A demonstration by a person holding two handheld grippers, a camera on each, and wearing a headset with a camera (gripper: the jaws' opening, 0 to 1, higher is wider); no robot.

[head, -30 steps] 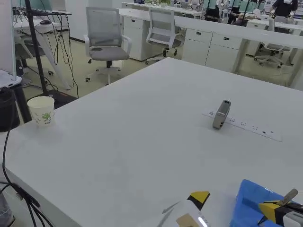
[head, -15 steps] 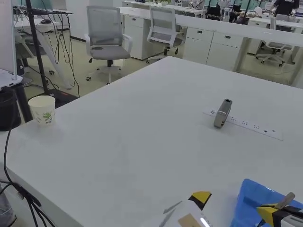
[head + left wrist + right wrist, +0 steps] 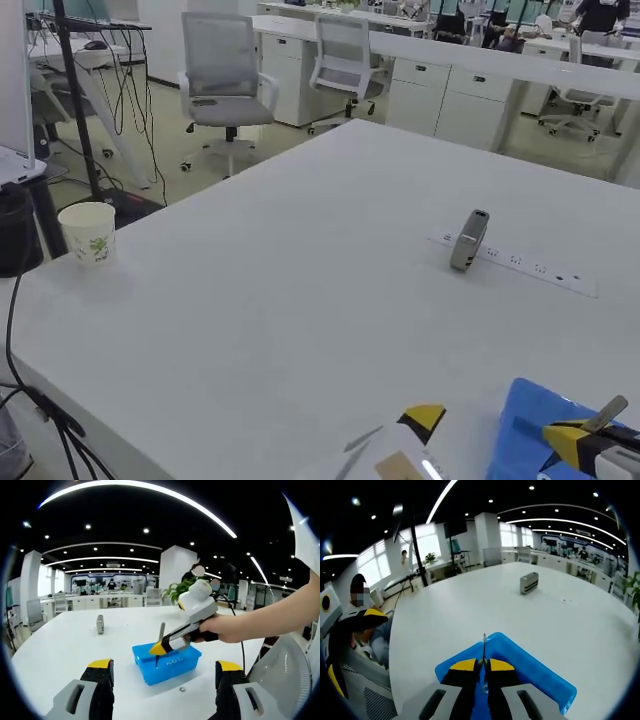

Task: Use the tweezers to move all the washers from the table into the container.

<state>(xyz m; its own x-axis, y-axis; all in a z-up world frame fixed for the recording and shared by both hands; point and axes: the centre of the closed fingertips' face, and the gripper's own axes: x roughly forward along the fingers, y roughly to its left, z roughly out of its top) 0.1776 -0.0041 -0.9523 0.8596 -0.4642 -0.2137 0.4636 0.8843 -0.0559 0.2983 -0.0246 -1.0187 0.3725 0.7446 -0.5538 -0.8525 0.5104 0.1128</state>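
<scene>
Container (image 3: 167, 664) — blue, shallow, rectangular plastic tray, open on top, sitting flat on the white table (image 3: 75, 645).

Tweezers (image 3: 161, 631) — slim grey metal, pinched between the yellow-tipped jaws of the right gripper (image 3: 483, 664). The rear end sticks up behind the jaws and the fine tips point down over the container; contact with it cannot be told.

One washer (image 3: 182, 689), small, round and pale, lies flat on the table just beside the container, outside it.

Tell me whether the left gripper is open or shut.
Open. In its own view the left gripper has its yellow-tipped jaws standing wide apart, gripping nothing, with the container visible between them.
</scene>
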